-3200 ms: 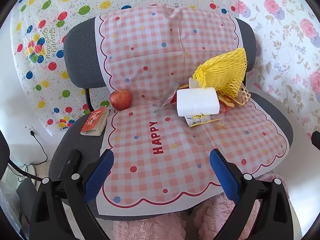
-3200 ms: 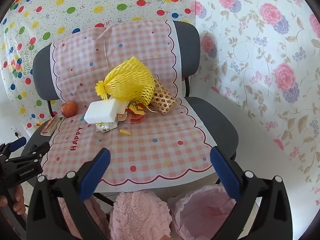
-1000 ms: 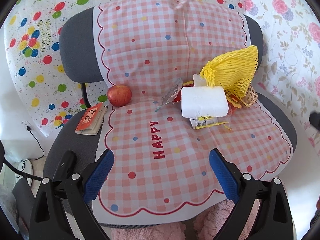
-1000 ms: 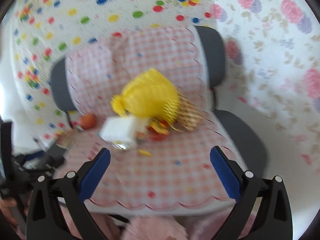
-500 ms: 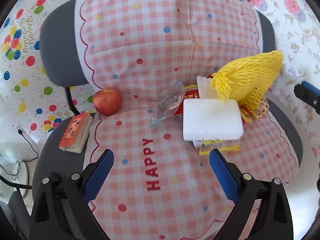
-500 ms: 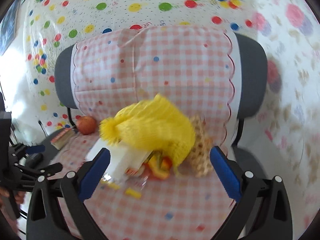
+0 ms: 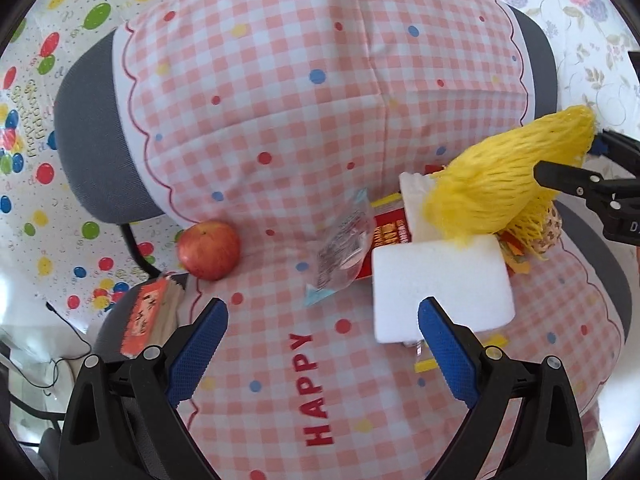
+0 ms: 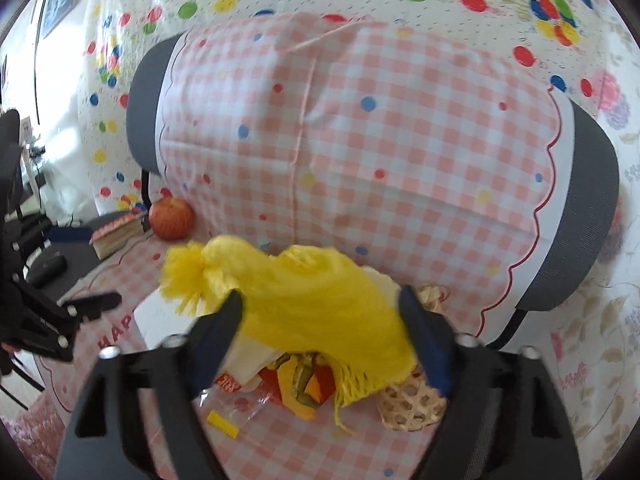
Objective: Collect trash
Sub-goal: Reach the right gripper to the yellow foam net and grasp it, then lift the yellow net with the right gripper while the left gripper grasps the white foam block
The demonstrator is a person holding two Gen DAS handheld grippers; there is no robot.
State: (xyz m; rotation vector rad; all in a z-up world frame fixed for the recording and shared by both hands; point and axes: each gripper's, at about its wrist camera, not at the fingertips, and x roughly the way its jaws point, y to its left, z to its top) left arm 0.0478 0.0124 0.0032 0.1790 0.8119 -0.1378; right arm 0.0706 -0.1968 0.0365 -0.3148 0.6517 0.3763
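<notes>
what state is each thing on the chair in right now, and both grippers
yellow foam net: between the closing right jaws, draped over the trash pile
right gripper: closing around the net
left gripper: open, empty
white foam block: lying flat on the seat
clear wrapper: crumpled, lying loose
apple: whole, against the backrest
book: closed, at the seat edge
wicker basket: tipped on its side

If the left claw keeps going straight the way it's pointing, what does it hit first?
Most likely the clear crinkled plastic wrapper lying on the pink checked chair cover; it sits nearly centred ahead of the open left claw. The white foam block is just off to the right. Depth is hard to judge.
</notes>
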